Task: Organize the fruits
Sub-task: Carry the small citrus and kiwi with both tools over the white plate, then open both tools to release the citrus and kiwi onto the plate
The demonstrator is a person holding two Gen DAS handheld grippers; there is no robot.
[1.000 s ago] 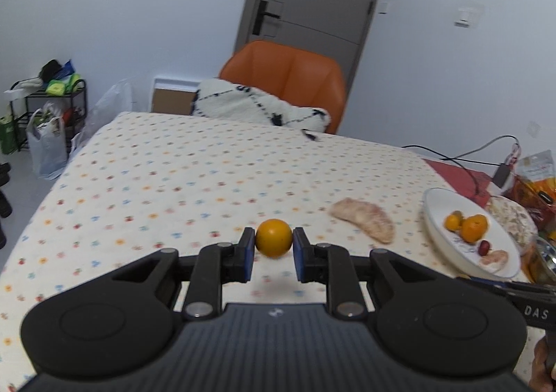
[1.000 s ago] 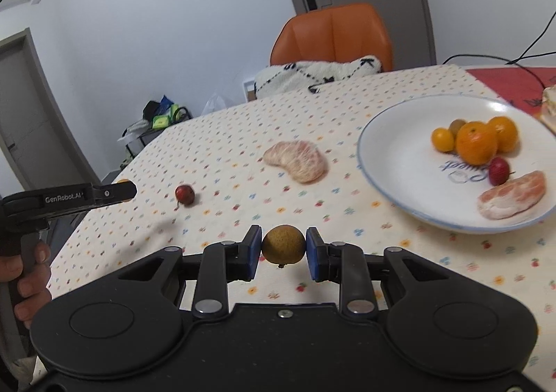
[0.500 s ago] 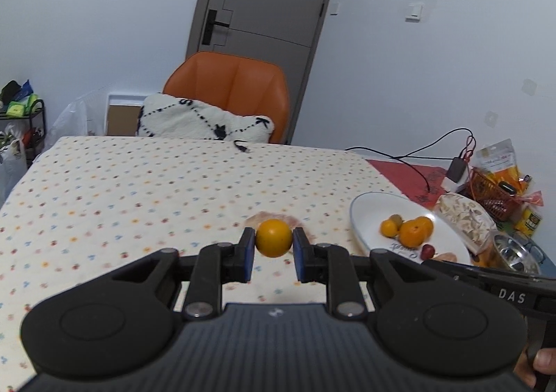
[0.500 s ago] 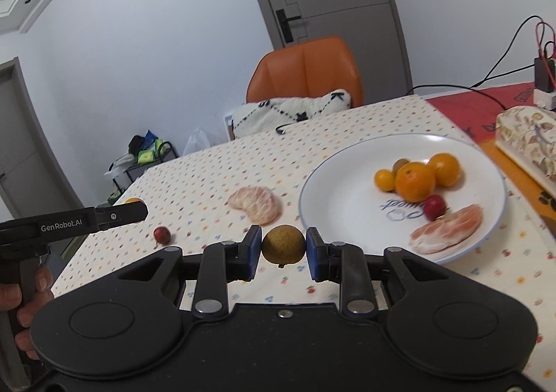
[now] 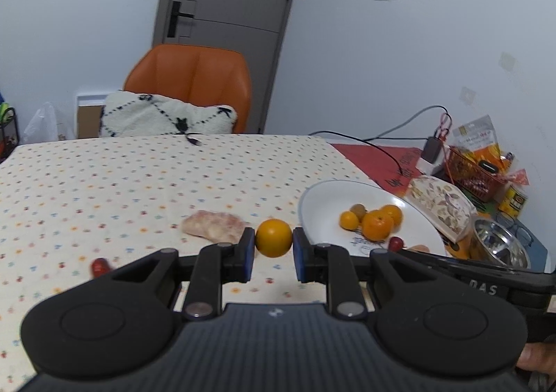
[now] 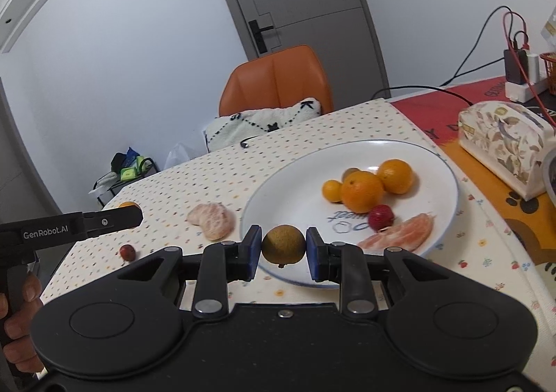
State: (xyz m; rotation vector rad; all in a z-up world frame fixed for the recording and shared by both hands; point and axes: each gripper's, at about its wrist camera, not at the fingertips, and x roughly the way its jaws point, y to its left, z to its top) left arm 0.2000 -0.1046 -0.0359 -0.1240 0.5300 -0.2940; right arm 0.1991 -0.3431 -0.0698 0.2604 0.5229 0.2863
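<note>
We hold a small round orange fruit point(image 5: 273, 237) in left gripper point(image 5: 272, 254), a brownish round fruit point(image 6: 283, 245) in right gripper point(image 6: 283, 258), near white round plate point(image 6: 288, 197).

On the side of my left gripper point(image 6: 129, 216), seen from the right wrist camera, I read "GenRobot.AI" in pale letters; on my right gripper point(image 5: 486, 279), where it crosses the lower right of the left wrist view, I read "DAS", with whatever follows cut off; the white plate point(image 6: 278, 197) carries blue script upside down to me, and I cannot make it out; the red mat point(image 6: 493, 88) has large letters, too clipped to read; the orange snack bag point(image 5: 476, 138) bears print too small to tell.
</note>
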